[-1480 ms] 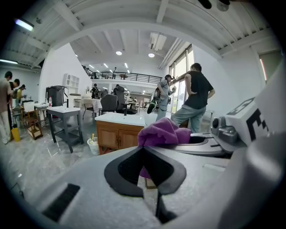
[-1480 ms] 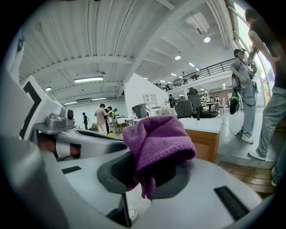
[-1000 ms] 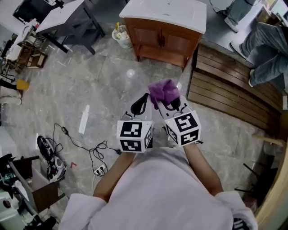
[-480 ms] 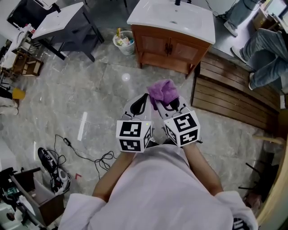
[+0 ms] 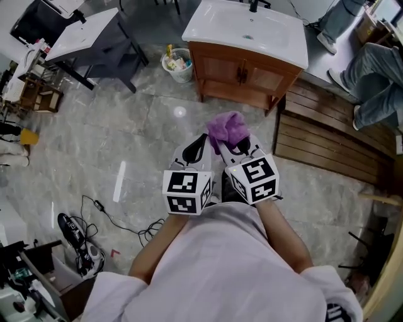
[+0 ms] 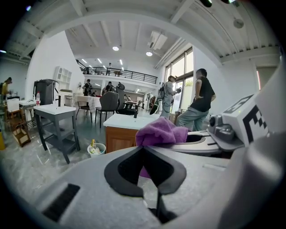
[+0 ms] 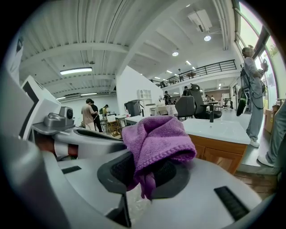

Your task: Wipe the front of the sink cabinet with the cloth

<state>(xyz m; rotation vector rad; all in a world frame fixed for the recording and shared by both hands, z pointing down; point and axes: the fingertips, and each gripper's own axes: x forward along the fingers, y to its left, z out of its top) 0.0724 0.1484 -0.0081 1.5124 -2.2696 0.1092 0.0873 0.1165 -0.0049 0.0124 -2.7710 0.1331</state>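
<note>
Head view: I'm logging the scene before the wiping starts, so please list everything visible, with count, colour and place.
sink cabinet: one, brown wood with a white top, top centre
faucet: one, black, at the back of the white top
waste basket: one, white, on the floor left of the cabinet
slatted platform: one, dark brown, right of the cabinet
table: one, dark frame with a white top, top left
cables: black tangle, floor at lower left
another person: one, blue-grey trousers, top right edge
cloth: one, purple, bunched in the right gripper's fingers
left gripper: one, grey-white, fingers together, empty
right gripper: one, grey-white, shut on the cloth
</note>
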